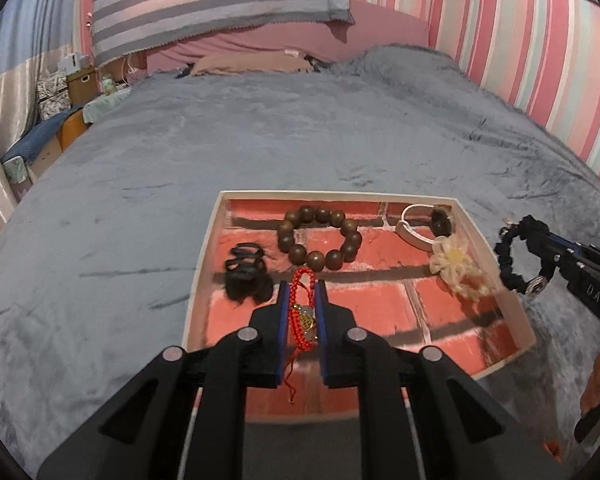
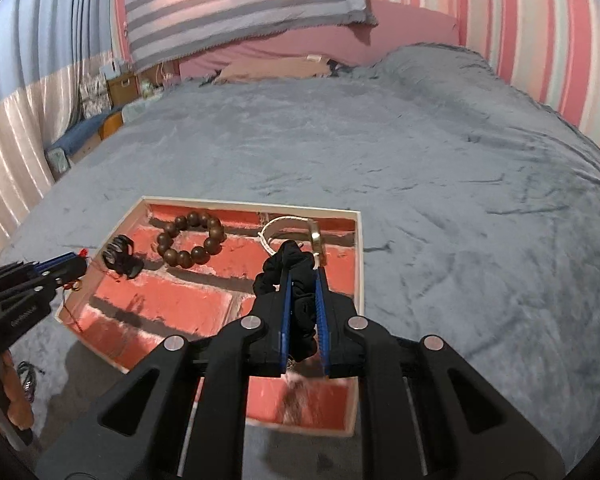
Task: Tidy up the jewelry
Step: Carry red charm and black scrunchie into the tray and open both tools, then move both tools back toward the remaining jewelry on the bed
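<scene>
In the right wrist view the black scrunchie (image 2: 300, 280) hides the tray's (image 2: 358, 248) cream flower; the tray floor under it is blurred. Left of the tray, a hand (image 2: 14, 392) is cut off by the edge.

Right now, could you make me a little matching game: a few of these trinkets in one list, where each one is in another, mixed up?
Things:
1. red cord bracelet
2. black scrunchie
3. brown bead bracelet
4. cream flower

Places:
A. lying in the tray, near its far wall
B. pinched in the left gripper
C. lying in the tray by its right wall
D. pinched in the right gripper

Pairs: 1-B, 2-D, 3-A, 4-C
</scene>
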A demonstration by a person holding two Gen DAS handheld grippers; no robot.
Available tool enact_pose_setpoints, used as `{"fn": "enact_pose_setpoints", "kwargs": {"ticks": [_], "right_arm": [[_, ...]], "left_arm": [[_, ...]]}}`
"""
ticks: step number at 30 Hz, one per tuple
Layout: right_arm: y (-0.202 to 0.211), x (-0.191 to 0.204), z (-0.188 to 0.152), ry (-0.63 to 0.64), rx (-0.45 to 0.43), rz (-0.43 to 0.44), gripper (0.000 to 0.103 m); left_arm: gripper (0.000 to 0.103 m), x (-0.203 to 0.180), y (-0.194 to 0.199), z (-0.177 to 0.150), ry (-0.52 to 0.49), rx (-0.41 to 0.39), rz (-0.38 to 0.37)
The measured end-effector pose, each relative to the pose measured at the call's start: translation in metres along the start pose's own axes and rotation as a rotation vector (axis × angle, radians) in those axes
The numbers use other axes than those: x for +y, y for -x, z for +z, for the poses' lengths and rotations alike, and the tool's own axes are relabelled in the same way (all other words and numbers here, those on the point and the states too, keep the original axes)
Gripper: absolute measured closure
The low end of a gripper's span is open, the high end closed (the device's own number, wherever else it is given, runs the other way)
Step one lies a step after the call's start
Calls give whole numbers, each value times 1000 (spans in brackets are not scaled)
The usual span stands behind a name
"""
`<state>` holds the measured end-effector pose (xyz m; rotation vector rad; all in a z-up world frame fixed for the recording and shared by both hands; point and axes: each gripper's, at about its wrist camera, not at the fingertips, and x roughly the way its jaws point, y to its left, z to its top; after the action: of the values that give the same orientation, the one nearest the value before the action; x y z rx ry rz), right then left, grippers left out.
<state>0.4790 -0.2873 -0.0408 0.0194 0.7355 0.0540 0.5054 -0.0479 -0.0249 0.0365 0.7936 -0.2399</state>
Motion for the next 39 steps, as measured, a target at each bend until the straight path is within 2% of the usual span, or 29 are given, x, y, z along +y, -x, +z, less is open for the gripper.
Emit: {"fn": "enact_pose_setpoints", "kwargs": {"ticks": [10, 16, 18, 21, 22, 23, 24, 25, 26, 27, 29, 30, 32, 37, 39], "right_arm": [[-82, 1, -2, -25, 177, 1, 91], [-97, 5, -9, 13, 227, -15, 88], [-96, 3, -9, 5, 225, -5, 87], [-89, -3, -10, -6, 221, 41, 67], [-83, -5, -9, -5, 211, 50, 53], [-79, -7, -8, -5, 202, 55, 42], [-72, -10, -7, -6, 190, 59, 39], [-65, -13, -7, -9, 179, 61, 36], [-61, -15, -6, -12, 173, 65, 35], [-54, -18, -5, -17, 166, 72, 33], [-40, -24, -5, -21, 147, 72, 21], [-33, -26, -6, -24, 132, 68, 20], [-17, -30, -9, -30, 102, 68, 13], [32, -36, -27, -41, 46, 98, 6], [52, -36, -36, -35, 14, 84, 4]], "left_arm": [[90, -10, -81, 7, -32, 136, 47], [89, -11, -103, -2, -43, 187, 82], [89, -12, -102, -4, -50, 177, 86], [89, -9, -95, -7, -44, 182, 63], [88, -7, -90, -7, -43, 173, 60], [80, -7, -83, -6, -49, 159, 61], [69, -7, -78, -5, -50, 149, 64], [44, -7, -70, -4, -50, 127, 69], [33, -7, -60, -3, -50, 98, 72], [32, -7, -46, -1, -51, 59, 75], [32, -7, -27, 0, -48, 34, 59], [31, -9, -20, 2, -47, 24, 58], [21, -8, 4, 0, -49, -20, 72], [14, -7, 64, -14, -24, -108, 80], [12, -3, 90, -24, -10, -142, 86]]}}
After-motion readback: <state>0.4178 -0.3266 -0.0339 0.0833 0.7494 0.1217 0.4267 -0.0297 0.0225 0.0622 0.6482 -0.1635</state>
